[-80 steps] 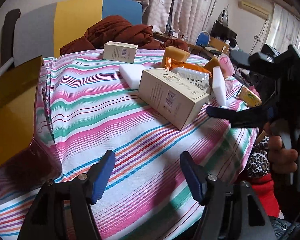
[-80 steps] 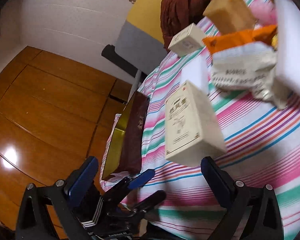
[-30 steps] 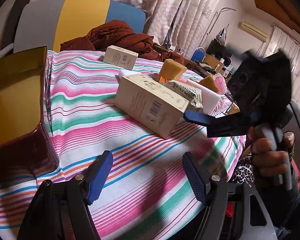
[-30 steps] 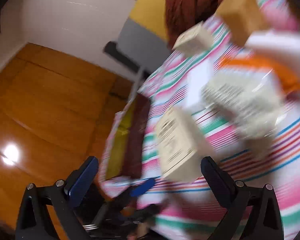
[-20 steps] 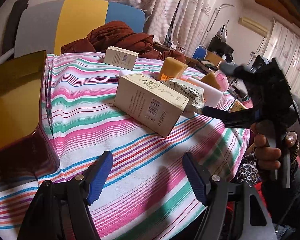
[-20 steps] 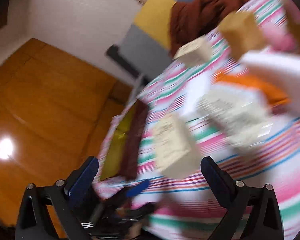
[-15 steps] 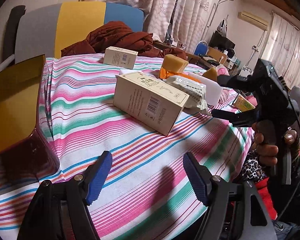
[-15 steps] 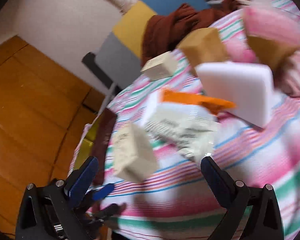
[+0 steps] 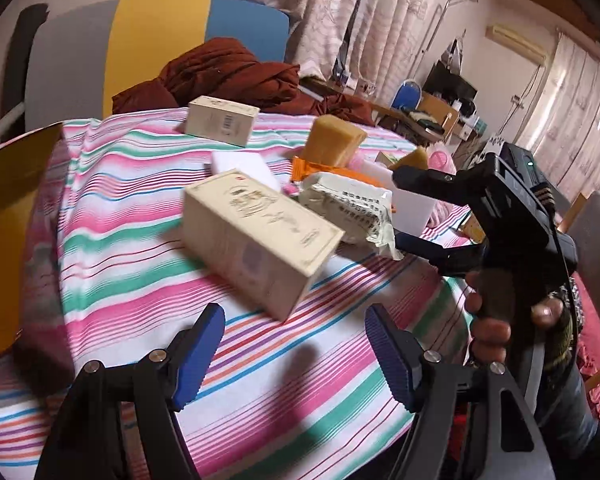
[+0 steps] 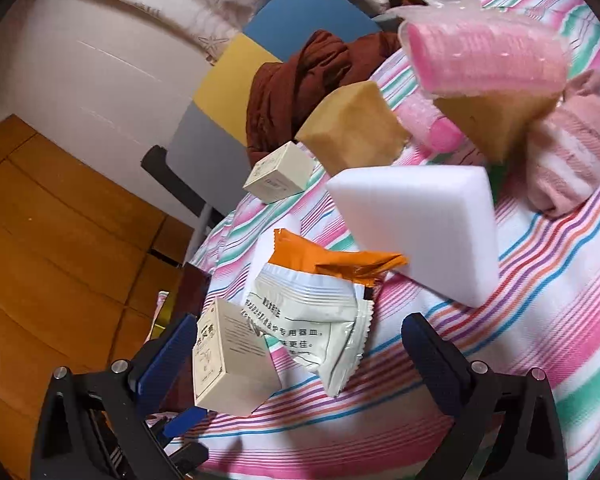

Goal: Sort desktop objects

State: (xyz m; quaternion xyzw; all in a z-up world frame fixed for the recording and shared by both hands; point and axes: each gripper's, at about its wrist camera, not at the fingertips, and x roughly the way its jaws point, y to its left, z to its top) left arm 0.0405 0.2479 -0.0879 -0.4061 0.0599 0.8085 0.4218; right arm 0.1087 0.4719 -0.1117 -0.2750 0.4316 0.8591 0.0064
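The tabletop (image 9: 112, 264), covered in a striped cloth, carries a loose cluster of items: a large cream carton (image 9: 256, 236), a white sachet (image 10: 316, 320) touching it, an orange packet (image 10: 332, 256), a white foam block (image 10: 420, 232) and two tan blocks behind. Compared with a second ago, the right claw (image 10: 300, 356) has swung from the carton toward the sachet and foam block, and both it and the left claw (image 9: 296, 348) stand released and empty. Nothing is grasped yet, so sorting appears barely begun, with the sachet the likely first pick.
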